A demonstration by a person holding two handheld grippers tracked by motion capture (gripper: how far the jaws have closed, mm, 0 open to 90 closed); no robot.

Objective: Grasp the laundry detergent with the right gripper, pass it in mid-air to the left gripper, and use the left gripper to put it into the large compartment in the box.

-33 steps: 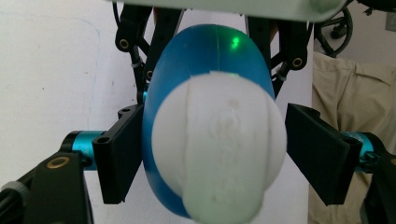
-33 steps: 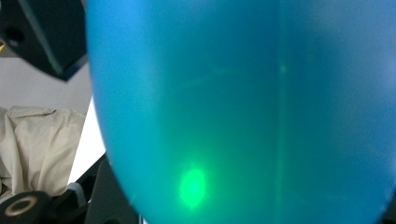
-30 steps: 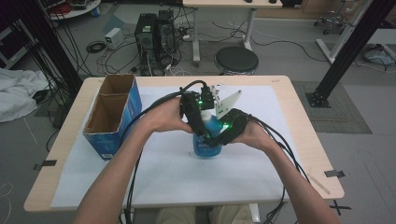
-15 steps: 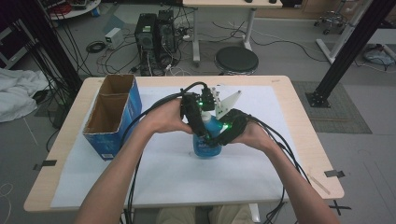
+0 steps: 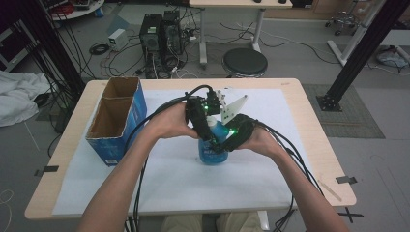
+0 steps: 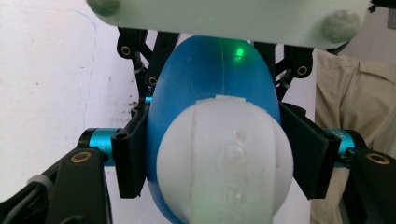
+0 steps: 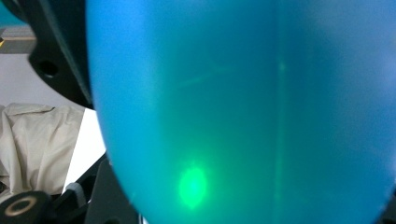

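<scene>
The left gripper (image 6: pixel 219 158) has just been closing its jaws; they now press the white cap (image 6: pixel 229 158) of the blue bottle (image 5: pixel 212 147). The right gripper (image 5: pixel 231 137) clamps the bottle's body on the table (image 5: pixel 314 145).

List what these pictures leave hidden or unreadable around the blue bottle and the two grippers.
- High view: the blue bottle label print is too small to read.
- High view: the hands and gripper bodies cover the bottle's upper half.
- Left gripper view: the white cap bears embossed marks too blurred to read.
- Right gripper view: the bottle wall hides the right gripper's jaws.
- High view: the cardboard box floor is in shadow.
</scene>
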